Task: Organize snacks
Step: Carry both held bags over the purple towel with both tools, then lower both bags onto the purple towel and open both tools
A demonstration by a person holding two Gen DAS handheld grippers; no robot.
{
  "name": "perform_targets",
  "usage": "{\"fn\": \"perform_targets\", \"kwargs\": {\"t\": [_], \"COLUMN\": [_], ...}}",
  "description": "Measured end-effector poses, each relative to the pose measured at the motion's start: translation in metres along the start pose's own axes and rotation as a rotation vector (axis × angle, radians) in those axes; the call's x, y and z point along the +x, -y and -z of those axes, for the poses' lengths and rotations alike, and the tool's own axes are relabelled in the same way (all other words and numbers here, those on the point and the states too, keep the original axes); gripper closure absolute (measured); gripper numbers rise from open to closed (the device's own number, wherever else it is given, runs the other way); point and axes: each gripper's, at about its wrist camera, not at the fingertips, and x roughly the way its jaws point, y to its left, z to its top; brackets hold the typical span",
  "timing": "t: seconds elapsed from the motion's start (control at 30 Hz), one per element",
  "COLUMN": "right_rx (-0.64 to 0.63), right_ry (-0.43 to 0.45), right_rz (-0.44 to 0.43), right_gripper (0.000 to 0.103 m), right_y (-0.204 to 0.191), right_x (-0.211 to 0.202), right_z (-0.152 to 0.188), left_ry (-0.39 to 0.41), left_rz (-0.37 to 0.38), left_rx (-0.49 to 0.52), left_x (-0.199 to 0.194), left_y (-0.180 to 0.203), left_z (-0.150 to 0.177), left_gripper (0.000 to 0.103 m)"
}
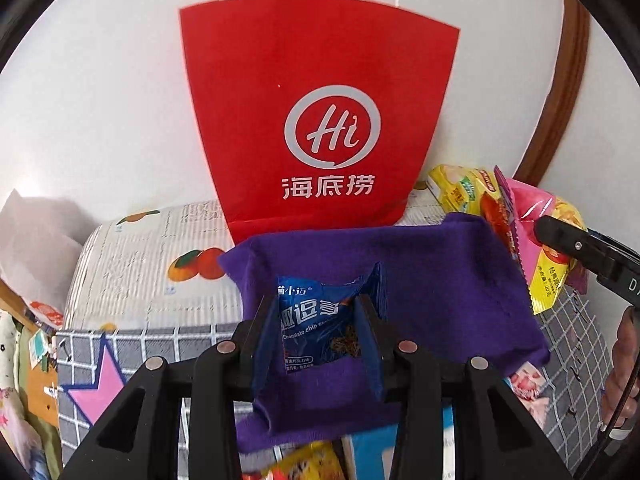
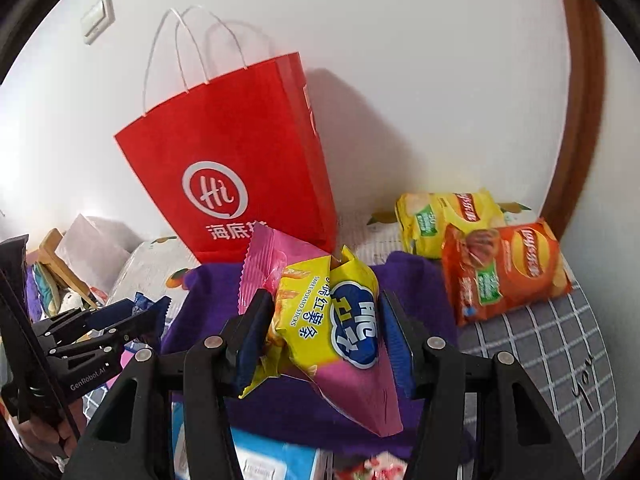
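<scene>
Standing upright in the left claw (image 1: 316, 320), blue cookie packet (image 1: 312, 320).

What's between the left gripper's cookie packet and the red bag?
Only purple cloth, in the left wrist view; the red bag stands behind it, past the blue cookie packet.

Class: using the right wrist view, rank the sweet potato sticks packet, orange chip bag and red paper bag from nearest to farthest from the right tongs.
1. Sweet potato sticks packet: gripped in the right tongs.
2. Orange chip bag: right, on the checked cloth.
3. Red paper bag: back left, by the wall.
</scene>
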Motion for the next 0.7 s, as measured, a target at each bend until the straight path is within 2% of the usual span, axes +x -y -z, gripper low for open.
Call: {"fn": "perform_targets", "kwargs": {"t": [0.27,0.7], "right_rx": [-0.014,-0.024], "right_ry": [-0.043,-0.172], "right_rz": [0.004,0.058], "right_gripper": [0.049,0.049], "right_y": [0.006,0.031], "right_x": [0.048,0.109], "right_z": [-0.012,0.003], "left_ry": [-0.039,-0.129], "left_rz": [0.005,-0.004], "left_rx": [-0.015,-0.006], "left_x": [0.041,0.087], "left_y": [-0.004,-0.007], "left_z": [-0.013,-0.008], "left_gripper": [0.066,0.066]}}
